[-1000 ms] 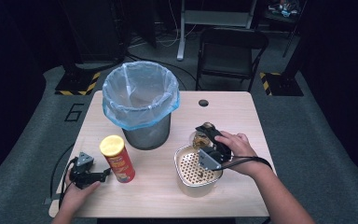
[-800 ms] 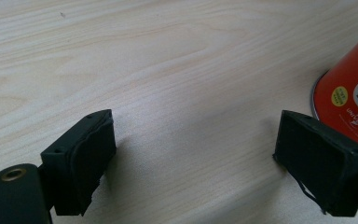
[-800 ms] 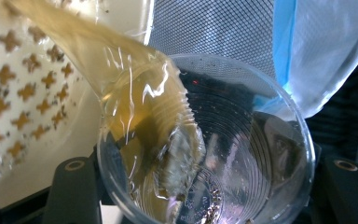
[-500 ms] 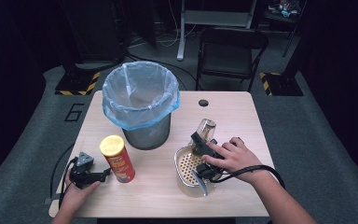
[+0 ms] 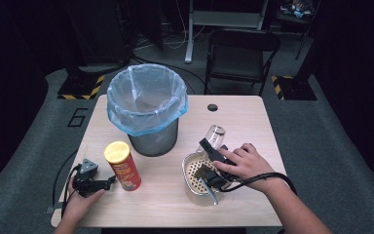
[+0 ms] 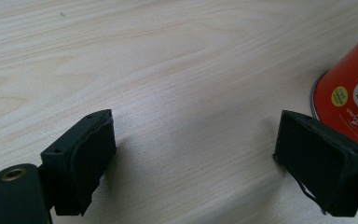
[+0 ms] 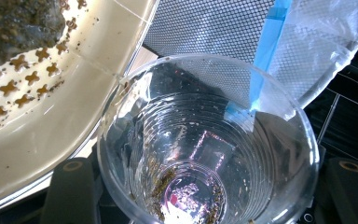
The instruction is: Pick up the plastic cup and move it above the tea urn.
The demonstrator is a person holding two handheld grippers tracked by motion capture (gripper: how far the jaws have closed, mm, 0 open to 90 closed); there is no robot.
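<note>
My right gripper (image 5: 213, 146) clamps the clear plastic cup (image 7: 207, 144) between its fingers, beside the strainer (image 5: 195, 187); my left gripper (image 6: 193, 170) fingers stand apart on the counter (image 6: 168, 70).

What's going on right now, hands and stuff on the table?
Left gripper open, beside the red can. Right gripper shut on clear cup, tipped at the strainer bowl. Lined bin close behind.

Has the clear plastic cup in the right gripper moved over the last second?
Yes. The clear plastic cup, gripped by the right gripper, has swung from over the strainer bowl out past its far rim and somewhat toward the trash bin.
</note>
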